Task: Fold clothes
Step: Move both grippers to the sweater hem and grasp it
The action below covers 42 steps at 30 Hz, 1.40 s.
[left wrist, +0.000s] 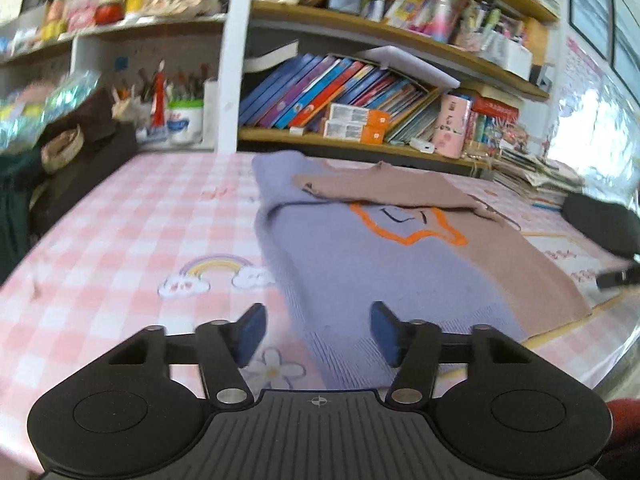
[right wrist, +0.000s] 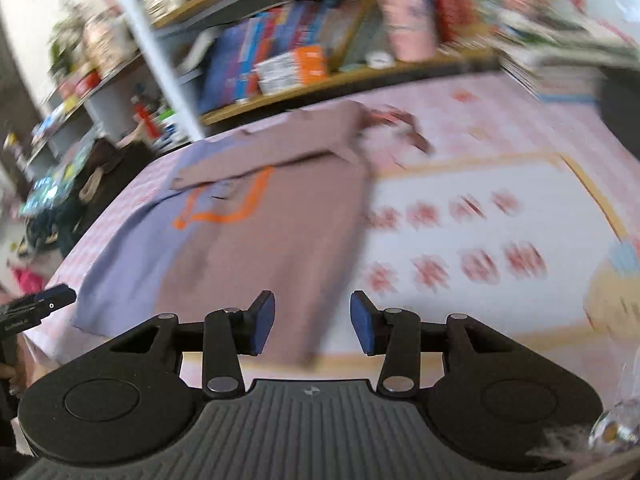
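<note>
A knit sweater (left wrist: 360,264), lavender on one side and brown on the other with an orange outline figure, lies flat on the table. Its brown sleeve is folded across the chest. My left gripper (left wrist: 318,330) is open and empty, just above the sweater's near left hem. My right gripper (right wrist: 312,320) is open and empty above the near right hem of the sweater (right wrist: 256,248). The right gripper also shows at the right edge of the left wrist view (left wrist: 618,276), and the left gripper at the left edge of the right wrist view (right wrist: 44,304). The right wrist view is blurred.
The table has a pink checked cloth (left wrist: 132,232) with rainbow and flower prints. Bookshelves (left wrist: 360,96) full of books and boxes stand behind it. Dark bags (left wrist: 76,160) sit at the far left, a stack of papers (left wrist: 532,176) at the far right.
</note>
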Motion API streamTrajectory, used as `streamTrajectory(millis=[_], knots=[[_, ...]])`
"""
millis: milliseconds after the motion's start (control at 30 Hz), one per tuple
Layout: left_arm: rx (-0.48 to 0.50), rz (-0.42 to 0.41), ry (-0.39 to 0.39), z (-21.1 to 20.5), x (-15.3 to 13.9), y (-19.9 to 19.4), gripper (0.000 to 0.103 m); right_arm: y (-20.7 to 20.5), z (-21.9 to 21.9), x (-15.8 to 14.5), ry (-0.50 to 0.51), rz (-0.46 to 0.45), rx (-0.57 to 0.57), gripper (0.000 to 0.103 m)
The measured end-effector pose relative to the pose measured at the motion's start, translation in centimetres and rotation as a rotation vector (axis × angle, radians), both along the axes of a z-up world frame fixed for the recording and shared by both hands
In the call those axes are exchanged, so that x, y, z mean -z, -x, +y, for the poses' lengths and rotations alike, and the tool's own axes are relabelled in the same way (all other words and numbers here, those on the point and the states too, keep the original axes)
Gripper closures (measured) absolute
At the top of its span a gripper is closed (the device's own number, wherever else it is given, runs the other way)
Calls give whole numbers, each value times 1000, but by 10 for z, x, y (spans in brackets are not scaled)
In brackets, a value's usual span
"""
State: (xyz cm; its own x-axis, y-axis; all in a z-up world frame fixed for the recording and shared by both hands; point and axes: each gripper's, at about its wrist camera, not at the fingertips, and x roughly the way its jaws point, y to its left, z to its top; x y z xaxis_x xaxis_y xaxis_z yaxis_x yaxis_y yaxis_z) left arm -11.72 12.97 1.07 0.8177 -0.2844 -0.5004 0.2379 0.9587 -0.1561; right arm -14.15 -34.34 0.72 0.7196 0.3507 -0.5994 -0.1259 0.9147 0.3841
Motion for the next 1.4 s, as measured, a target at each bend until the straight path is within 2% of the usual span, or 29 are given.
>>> streamTrajectory(millis=[167,233,500,600,667,700,733,767,800,867,933,1000,1067,1200,1300,1333,1400], knots=[[-43,68,61,7,9,-12,51,0,-6,5,-88,-17,-5,65],[-56,81,86,10,13,-14,49,-4,-2,8,-95,-13,-8,65],[-58,79,80,8,17,-14,49,-12,23,14,23,-10,-13,65],[-44,72,114,10,19,-15,51,-13,19,18,0,-2,-12,66],[-27,73,151,11,22,-19,71,-15,17,17,-44,-16,-21,67],[-23,77,173,12,24,-22,75,-16,15,16,-67,-23,-26,70],[-25,86,201,14,26,-26,88,-17,14,15,-90,-30,-30,73],[-30,103,235,17,27,-31,97,-18,13,14,-113,-37,-35,85],[-35,117,278,20,28,-36,98,-19,12,13,-135,-45,-40,95],[-35,116,354,23,25,-39,98,-22,9,11,-181,-59,-50,97],[-11,75,379,21,13,-33,98,-24,7,9,-226,-74,-59,98],[17,56,368,17,3,-31,97,-26,5,7,-272,-88,-69,98],[24,78,358,14,4,-33,97,-26,4,5,-265,-89,-66,98],[0,130,339,13,16,-32,95,-30,3,20,-252,-7,-47,97],[-13,165,359,18,23,-30,82,-30,-1,26,-255,14,-21,93],[-16,173,368,20,25,-30,72,-29,-3,27,-256,20,-13,93],[-15,172,374,21,26,-31,66,-30,-3,30,-264,31,-9,83]])
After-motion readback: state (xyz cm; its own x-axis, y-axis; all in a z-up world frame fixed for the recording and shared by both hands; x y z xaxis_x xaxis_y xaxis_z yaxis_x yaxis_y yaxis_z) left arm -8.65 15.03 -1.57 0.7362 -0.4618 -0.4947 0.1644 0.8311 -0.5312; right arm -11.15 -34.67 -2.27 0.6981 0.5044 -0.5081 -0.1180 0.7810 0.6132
